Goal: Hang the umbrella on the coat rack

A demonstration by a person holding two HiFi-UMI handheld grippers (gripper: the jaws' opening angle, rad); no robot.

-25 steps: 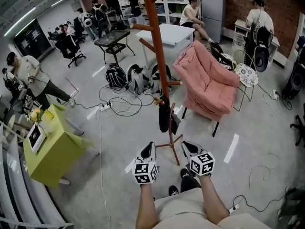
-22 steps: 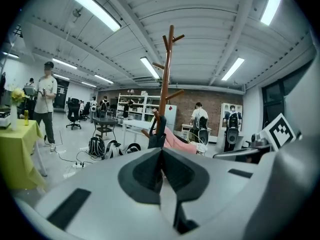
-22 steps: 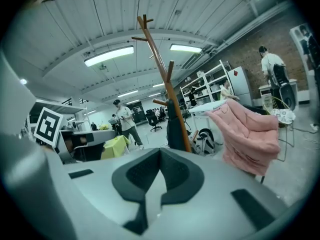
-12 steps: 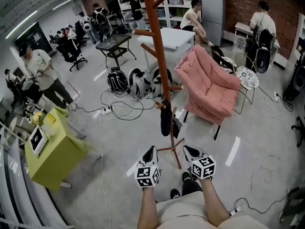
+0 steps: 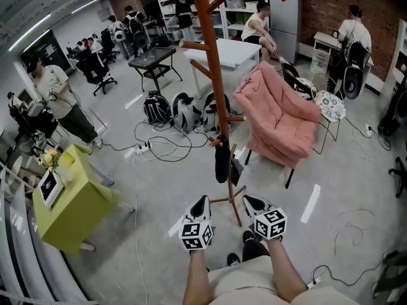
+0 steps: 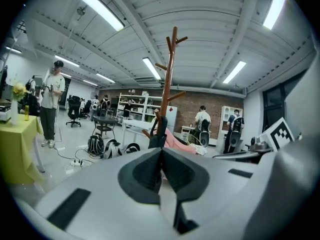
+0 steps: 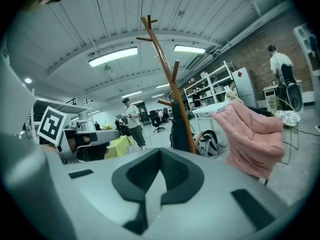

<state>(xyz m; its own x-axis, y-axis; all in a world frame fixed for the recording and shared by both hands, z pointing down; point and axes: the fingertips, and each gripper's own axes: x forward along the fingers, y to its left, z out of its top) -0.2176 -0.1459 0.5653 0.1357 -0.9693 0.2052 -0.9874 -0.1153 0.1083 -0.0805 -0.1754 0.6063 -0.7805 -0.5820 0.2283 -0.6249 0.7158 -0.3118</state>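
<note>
A tall brown wooden coat rack stands just ahead of me in the head view, and it also rises in the left gripper view as the coat rack and in the right gripper view as the coat rack. A folded black umbrella hangs from one of its low pegs; the umbrella shows beside the pole, likewise the umbrella. My left gripper and right gripper hover side by side short of the rack's base, both shut and empty, apart from the umbrella.
A pink padded chair sits right of the rack. A yellow-green table stands at the left. Backpacks and cables lie on the floor behind the rack. A white table and several people are farther back.
The head view has shifted slightly between frames. Both grippers stay in place, shut, and the umbrella keeps hanging on the rack.
</note>
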